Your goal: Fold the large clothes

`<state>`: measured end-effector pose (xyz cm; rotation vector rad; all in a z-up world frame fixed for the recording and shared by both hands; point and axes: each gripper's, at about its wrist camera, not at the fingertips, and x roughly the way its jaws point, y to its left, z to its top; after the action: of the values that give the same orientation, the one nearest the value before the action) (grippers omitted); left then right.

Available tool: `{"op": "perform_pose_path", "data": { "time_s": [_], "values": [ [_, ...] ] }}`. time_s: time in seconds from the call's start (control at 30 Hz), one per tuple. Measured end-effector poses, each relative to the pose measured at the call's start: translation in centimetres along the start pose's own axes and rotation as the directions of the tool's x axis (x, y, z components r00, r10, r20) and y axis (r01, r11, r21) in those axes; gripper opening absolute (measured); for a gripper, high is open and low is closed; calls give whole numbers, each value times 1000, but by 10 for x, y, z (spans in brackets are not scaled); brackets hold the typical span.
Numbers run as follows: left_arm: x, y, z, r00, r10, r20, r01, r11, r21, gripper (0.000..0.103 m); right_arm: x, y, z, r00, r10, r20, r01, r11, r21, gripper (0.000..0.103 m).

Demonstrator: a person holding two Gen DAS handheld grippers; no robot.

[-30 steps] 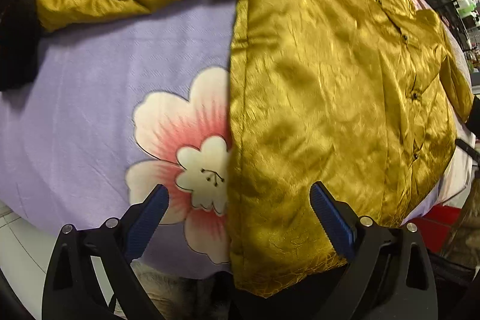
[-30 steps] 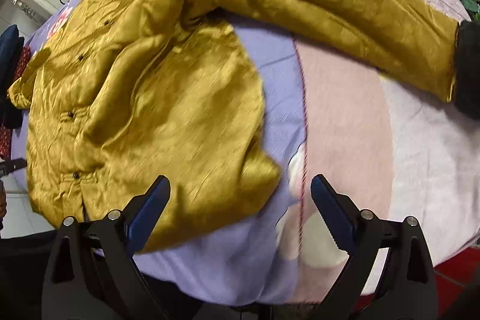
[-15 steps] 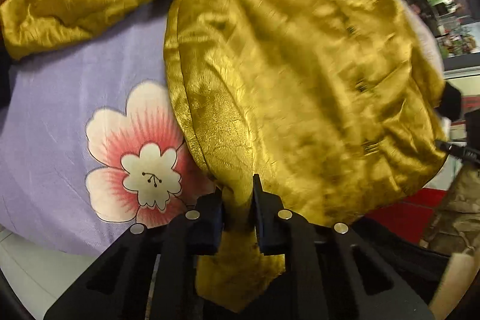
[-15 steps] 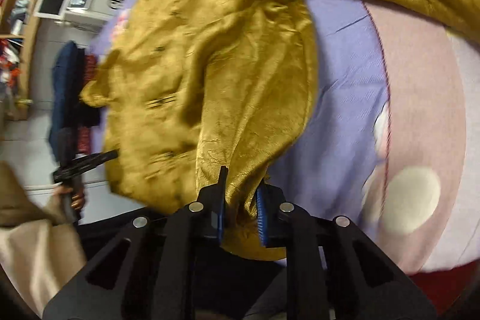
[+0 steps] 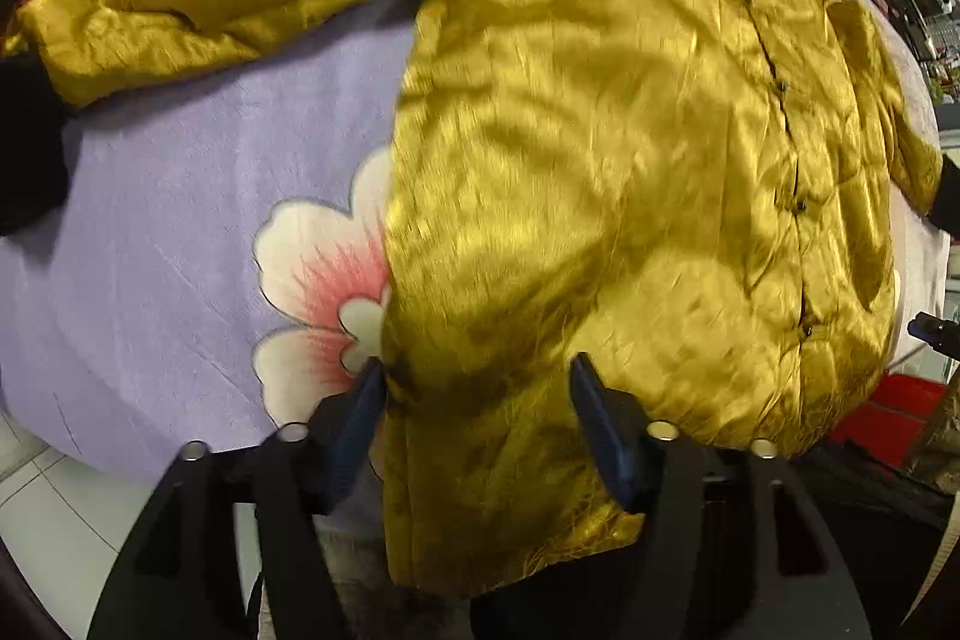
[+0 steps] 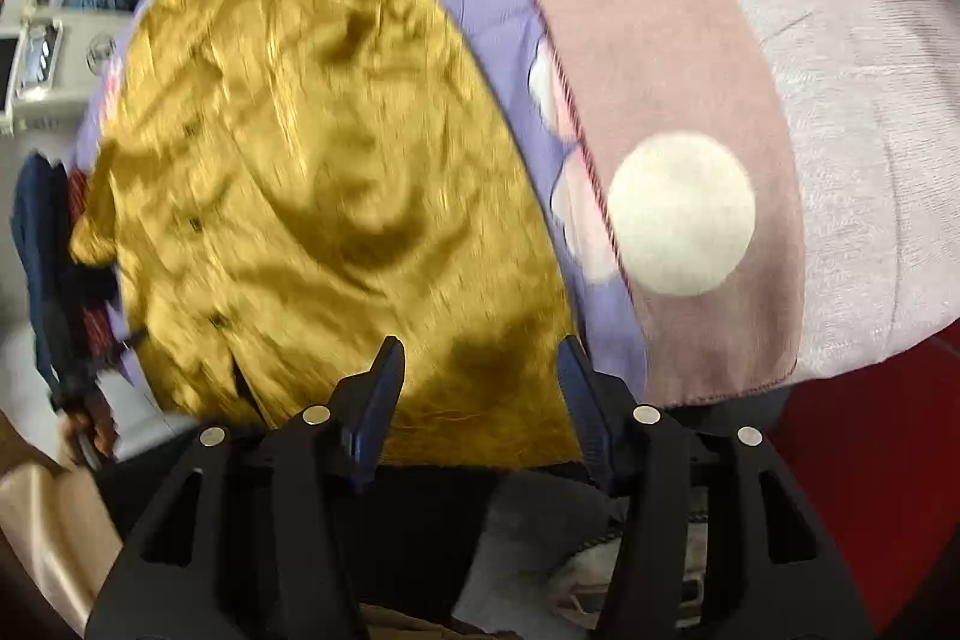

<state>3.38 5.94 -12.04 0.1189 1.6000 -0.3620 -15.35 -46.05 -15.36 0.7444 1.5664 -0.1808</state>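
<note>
The gold jacket lies on the bed (hem nearest). Both the left gripper and right gripper are opening, jaws apart, apparently straddling its hem untouched.

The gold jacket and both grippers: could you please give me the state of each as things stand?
gold jacket: spread front up on the bed, buttoned, sleeve out to the side, hem hanging over the edge.
left gripper: jaws opening, hem between the fingers, not pinched.
right gripper: jaws opening, hem between them, not pinched.
bedspread: lying flat.
</note>
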Motion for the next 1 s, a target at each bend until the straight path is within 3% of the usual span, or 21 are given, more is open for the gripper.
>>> {"op": "perform_pose_path", "data": {
  "time_s": [0.03,0.07,0.23,0.37,0.43,0.57,0.73,0.77,0.8,0.87,0.9,0.93,1.0],
  "values": [
    [-5,2,6,1000,0,22,1,1000,-13,81,-10,0,6,999,-2,40,2,1000,2,58],
    [-12,7,13,999,-2,50,4,999,-34,83,-19,1,8,997,-12,73,12,1000,0,65],
    [-45,27,50,987,28,158,-10,993,-115,83,-49,7,46,983,-11,183,15,1000,-20,68],
    [-44,11,62,980,-16,201,42,991,-126,83,-58,36,78,972,-9,236,32,995,-94,68],
    [-33,-14,72,980,-26,195,45,995,-92,83,-56,57,88,968,-32,247,75,983,-167,68],
    [7,-77,82,985,57,164,-66,997,50,84,-18,134,99,969,-72,235,161,908,-387,68],
    [54,-114,75,972,197,131,-217,963,161,89,44,194,86,968,-148,202,245,730,-638,68],
    [65,-115,76,968,228,110,-243,956,162,91,56,197,87,963,-171,208,267,715,-646,68],
    [75,-113,77,965,247,89,-258,953,157,94,66,194,91,955,-204,216,296,710,-639,68],
    [81,-105,80,971,224,84,-233,965,122,98,90,173,109,930,-313,194,367,740,-564,68],
    [81,-100,83,975,207,79,-214,972,95,98,94,162,117,935,-310,172,353,775,-524,69],
    [80,-99,85,976,206,72,-212,974,84,98,88,157,120,948,-254,191,316,810,-494,69],
    [78,-99,90,973,223,62,-228,970,83,98,83,159,121,948,-257,189,318,816,-484,70]
  ]
}}
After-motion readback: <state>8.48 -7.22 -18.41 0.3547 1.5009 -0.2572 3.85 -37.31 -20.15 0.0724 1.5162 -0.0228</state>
